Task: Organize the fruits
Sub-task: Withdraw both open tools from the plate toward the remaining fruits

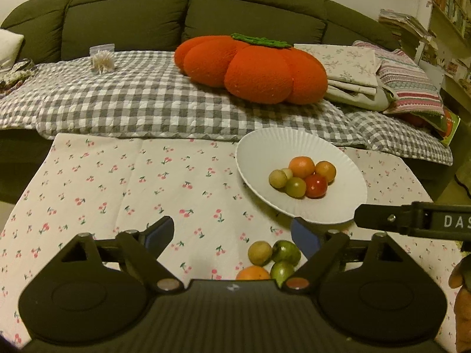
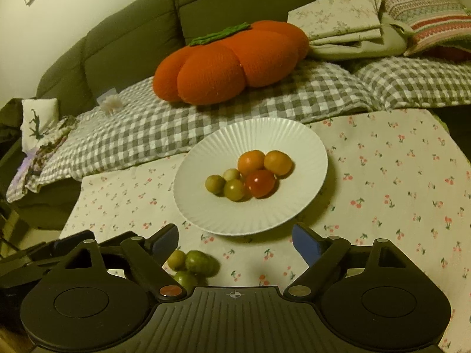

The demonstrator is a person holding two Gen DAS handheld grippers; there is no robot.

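Fruits split into two groups on the cherry-print cloth (image 1: pixel 164 182): six sit together in the white plate (image 2: pixel 206 206), and a loose cluster (image 1: pixel 272 260) lies on the cloth near the plate's closer rim. Left gripper (image 1: pixel 232 235) stands spread and empty, the cluster just inside its right finger. Right gripper (image 2: pixel 235 242) is likewise spread, empty, below the plate.

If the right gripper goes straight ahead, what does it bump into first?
Probably the plate. The right gripper is open and empty, and the plate's near rim sits just ahead between its fingers. It might touch the tablecloth first; depth is unclear.
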